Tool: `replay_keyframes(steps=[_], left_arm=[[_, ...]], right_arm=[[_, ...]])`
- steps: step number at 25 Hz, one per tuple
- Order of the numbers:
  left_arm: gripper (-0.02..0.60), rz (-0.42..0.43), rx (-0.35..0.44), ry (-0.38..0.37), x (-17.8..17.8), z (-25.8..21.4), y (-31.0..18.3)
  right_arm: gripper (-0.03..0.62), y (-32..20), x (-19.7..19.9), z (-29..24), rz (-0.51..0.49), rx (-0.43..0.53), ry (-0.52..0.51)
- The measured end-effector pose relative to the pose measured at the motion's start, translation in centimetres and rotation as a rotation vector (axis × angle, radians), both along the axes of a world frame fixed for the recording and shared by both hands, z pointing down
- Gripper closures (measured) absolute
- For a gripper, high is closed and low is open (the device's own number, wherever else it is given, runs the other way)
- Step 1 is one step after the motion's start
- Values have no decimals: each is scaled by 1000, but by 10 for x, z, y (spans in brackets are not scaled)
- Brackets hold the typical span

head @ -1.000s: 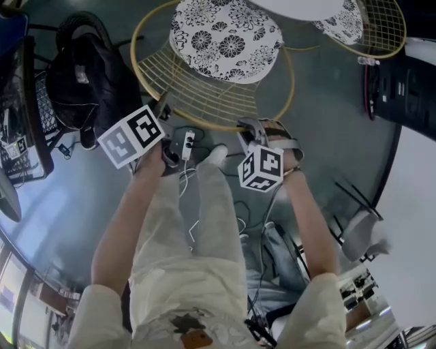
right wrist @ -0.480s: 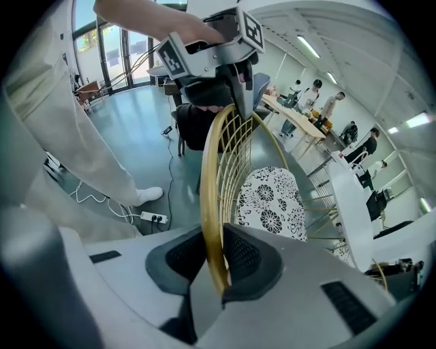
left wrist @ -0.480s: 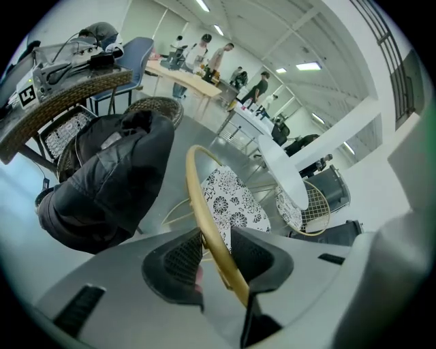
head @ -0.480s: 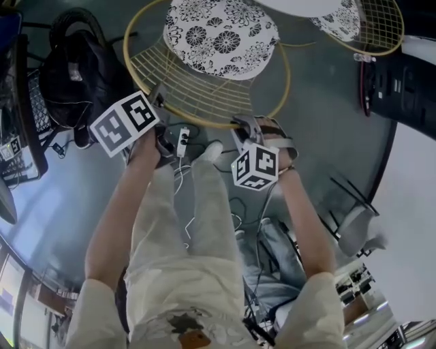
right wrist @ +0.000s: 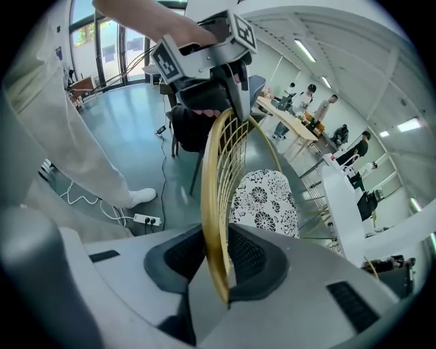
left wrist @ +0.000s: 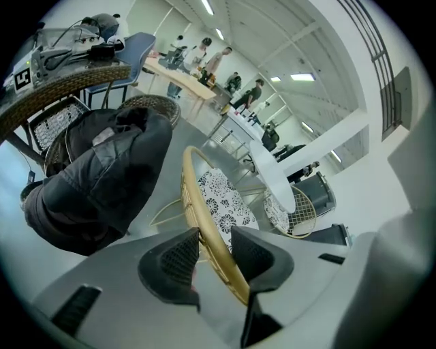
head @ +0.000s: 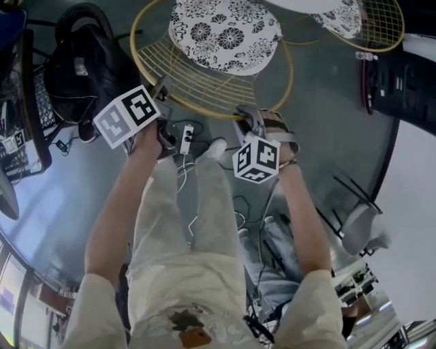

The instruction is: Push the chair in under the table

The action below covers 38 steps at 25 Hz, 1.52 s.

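Grey floor lay open on all sides of the work. The white table showed only as an edge at the top of the head view. The chair stood before it with almost the whole patterned seat out from under the top, so the push looked barely begun, with nearly all of the travel left. A second wire chair sat close on the right and a dark jacket was heaped on a seat to the left, leaving a channel with little room for veering. Both claws were at the gold back rim. The left gripper stood spread, with the rim passing between its pads and a gap on one side. The right gripper pinched the rim, both pads against it, though its jaws had just been easing apart. A power strip lay by the person's feet, behind the chair and out of its path.
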State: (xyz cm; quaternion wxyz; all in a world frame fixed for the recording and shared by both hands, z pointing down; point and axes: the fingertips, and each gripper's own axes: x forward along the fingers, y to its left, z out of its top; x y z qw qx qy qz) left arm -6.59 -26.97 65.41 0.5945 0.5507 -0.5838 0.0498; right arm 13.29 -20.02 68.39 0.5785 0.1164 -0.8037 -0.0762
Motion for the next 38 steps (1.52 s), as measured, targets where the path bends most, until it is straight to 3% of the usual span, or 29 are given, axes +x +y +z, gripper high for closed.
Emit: replay_keyframes(steps=[3, 11, 17, 22, 31, 38], left_arm=[[448, 19, 12, 16, 0, -1, 2], [431, 59, 9, 39, -3, -14, 25], [431, 80, 29, 8, -11, -38, 58], [432, 110, 57, 3, -9, -78, 87], [433, 269, 191, -35, -2, -184, 121], [434, 412, 303, -97, 8, -257, 161]], right_arm=[[470, 4, -18, -10, 30, -25, -59], [456, 17, -42, -37, 65, -13, -133], [456, 35, -41, -61, 131, 11, -174], [456, 56, -45, -96, 260, 35, -259], [457, 78, -63, -192, 494, 83, -446], [457, 101, -64, -271, 770, 89, -568]])
